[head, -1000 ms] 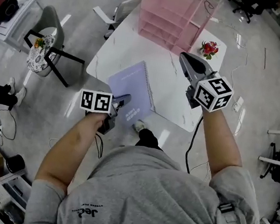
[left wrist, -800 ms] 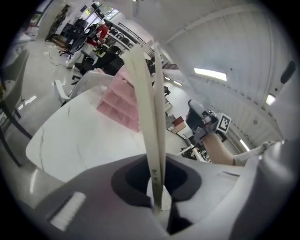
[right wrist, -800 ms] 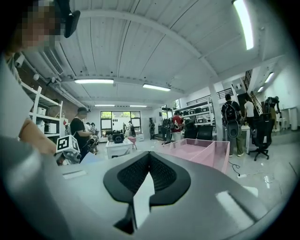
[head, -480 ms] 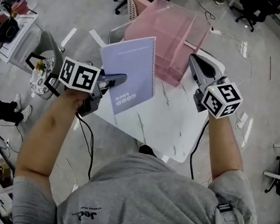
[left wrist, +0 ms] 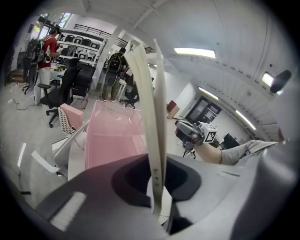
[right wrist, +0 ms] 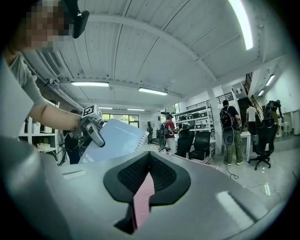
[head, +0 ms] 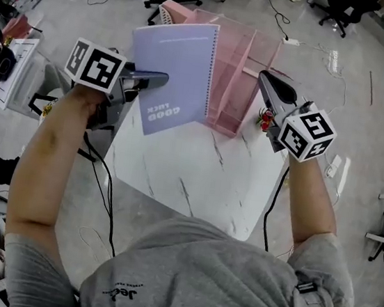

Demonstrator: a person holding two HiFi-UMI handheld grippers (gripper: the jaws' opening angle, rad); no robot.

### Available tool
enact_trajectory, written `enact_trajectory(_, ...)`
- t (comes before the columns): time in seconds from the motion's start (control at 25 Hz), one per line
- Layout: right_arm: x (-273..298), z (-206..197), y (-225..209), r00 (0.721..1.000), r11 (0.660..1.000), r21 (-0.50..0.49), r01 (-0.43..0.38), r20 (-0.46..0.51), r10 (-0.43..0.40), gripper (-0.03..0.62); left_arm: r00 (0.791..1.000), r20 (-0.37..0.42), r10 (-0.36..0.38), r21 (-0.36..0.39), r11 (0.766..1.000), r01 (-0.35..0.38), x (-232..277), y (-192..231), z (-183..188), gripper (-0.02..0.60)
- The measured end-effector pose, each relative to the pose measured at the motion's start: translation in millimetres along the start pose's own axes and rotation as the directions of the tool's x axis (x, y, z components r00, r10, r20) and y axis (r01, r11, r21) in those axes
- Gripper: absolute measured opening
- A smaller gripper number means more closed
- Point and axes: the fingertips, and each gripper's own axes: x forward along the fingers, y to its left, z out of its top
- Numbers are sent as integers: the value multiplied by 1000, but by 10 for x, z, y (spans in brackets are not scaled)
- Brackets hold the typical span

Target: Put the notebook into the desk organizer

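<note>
The lilac spiral notebook (head: pixel 178 70) hangs in the air, tilted almost upright, in front of the pink desk organizer (head: pixel 250 59). My left gripper (head: pixel 161 78) is shut on its lower left edge. In the left gripper view the notebook (left wrist: pixel 152 140) shows edge-on between the jaws, with the organizer (left wrist: pixel 112 140) behind it. My right gripper (head: pixel 264 76) is shut and holds nothing. It hovers by the organizer's right side. The right gripper view shows the notebook (right wrist: pixel 115 140) and my left gripper (right wrist: pixel 93 126) at the left.
The white marble table (head: pixel 197 171) carries the organizer at its far end. A small red flower ornament (head: pixel 265 117) sits beside my right gripper. Office chairs (right wrist: pixel 201 145) and standing people (right wrist: pixel 232 131) are further back in the room.
My left gripper has lifted the notebook off the table and carried it up and away, towards the organizer, turning it more upright. The right gripper stayed near the organizer.
</note>
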Motion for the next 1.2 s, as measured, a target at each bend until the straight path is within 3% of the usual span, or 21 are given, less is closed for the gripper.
enact_trajectory(0.24, 66, -33, -303, 1000, 1000, -7, 22, -11, -22, 3, 988, -145, 44, 79, 996, -33, 307, 341, 319, 89)
enact_trajectory(0.6, 98, -206, -601, 998, 998, -2, 56, -35, -56, 3, 957, -229, 180, 174, 974, -142, 853, 883, 658, 91)
enact_trajectory(0.8, 103, -320, -690, 996, 997, -8, 73, -48, -73, 3, 941, -232, 245, 185, 961, -205, 1123, 1178, 712, 94)
enact_trajectory(1.04, 124, -414, -799, 995, 997, -4, 83, -60, -83, 3, 945, -137, 298, 111, 952, -285, 1283, 1480, 957, 94)
enact_trajectory(1.2, 153, -459, -831, 994, 997, -6, 82, -66, -82, 3, 921, -178, 345, 204, 929, -309, 1411, 1561, 939, 103)
